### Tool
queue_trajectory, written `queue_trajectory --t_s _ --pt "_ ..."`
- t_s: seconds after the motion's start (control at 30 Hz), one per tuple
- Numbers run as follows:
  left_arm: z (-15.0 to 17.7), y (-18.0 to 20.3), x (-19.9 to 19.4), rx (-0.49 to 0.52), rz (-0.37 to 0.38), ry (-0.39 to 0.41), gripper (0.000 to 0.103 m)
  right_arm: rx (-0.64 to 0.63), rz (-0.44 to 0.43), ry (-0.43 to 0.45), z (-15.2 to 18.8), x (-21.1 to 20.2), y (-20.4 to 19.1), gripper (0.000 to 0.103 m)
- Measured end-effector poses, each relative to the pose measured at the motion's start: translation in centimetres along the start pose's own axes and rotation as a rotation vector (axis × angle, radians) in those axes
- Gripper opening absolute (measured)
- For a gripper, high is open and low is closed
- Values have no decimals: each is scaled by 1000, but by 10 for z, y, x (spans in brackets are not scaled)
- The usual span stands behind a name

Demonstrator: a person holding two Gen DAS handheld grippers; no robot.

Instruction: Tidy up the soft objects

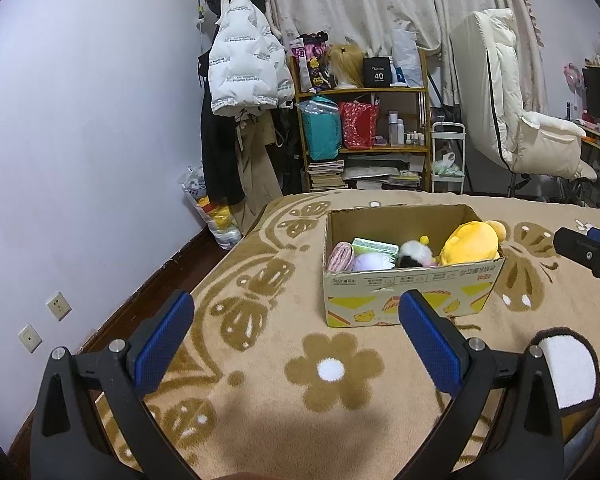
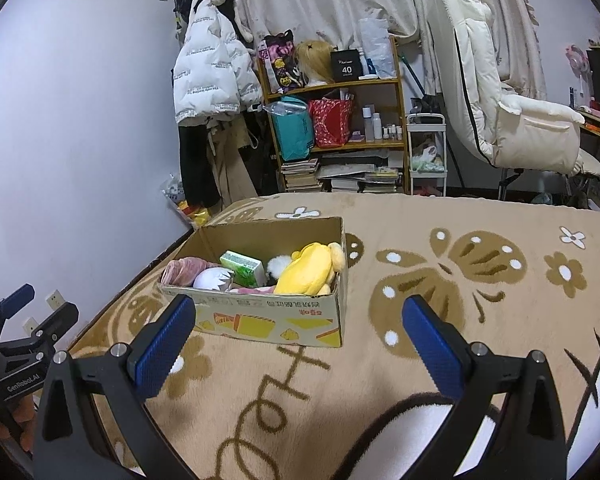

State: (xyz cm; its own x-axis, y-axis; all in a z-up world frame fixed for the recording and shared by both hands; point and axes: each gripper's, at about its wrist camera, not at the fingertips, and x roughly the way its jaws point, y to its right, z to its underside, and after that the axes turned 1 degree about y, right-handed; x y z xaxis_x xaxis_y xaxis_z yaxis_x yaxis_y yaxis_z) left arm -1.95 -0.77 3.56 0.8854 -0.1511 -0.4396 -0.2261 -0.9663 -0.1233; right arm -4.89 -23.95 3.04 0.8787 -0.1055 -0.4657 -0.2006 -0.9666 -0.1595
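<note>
An open cardboard box [image 1: 412,292] [image 2: 260,316] sits on the tan patterned blanket. It holds a yellow plush [image 1: 470,242] [image 2: 306,270], a black-and-white plush [image 1: 414,254], a pale purple round plush [image 1: 372,262] [image 2: 212,278], a pink rolled cloth [image 1: 340,256] [image 2: 180,270] and a green tissue pack [image 1: 374,246] [image 2: 244,266]. My left gripper [image 1: 296,316] is open and empty, in front of the box and to its left. My right gripper [image 2: 300,318] is open and empty, in front of the box and to its right.
The blanket [image 2: 460,280] covers a bed. The left gripper shows at the left edge of the right wrist view [image 2: 16,320]. A wooden shelf [image 1: 364,120], hanging coats [image 1: 240,80], a white cart [image 1: 448,156] and a padded chair [image 1: 516,120] stand beyond the bed.
</note>
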Motion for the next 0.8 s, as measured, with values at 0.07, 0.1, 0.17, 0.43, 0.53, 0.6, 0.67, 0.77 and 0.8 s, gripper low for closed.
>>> queue_trajectory --t_s 0.07,0.1,0.17,0.43,0.53,0.6,0.67,0.77,0.8 --pt "1 0 0 5 3 -1 101 -3 1 -2 0 0 0 103" --pt "1 0 0 7 5 -2 101 -4 1 -3 1 0 -1 103" --pt "1 0 0 9 8 -4 101 -3 1 -2 1 0 -1 103" --pt "1 2 0 16 16 -9 101 -1 5 -4 2 1 -1 103" --pt "2 3 0 20 18 -11 101 -4 4 -3 2 1 -1 103" --pt "2 3 0 22 19 -11 101 -2 3 -3 1 1 0 103" --pt "2 4 0 22 18 -10 101 -3 4 -3 0 1 -1 103" --pt "3 4 0 21 22 -13 101 -2 4 -4 0 1 -1 103" --pt "3 4 -1 22 23 -13 101 -1 4 -4 1 1 -1 103"
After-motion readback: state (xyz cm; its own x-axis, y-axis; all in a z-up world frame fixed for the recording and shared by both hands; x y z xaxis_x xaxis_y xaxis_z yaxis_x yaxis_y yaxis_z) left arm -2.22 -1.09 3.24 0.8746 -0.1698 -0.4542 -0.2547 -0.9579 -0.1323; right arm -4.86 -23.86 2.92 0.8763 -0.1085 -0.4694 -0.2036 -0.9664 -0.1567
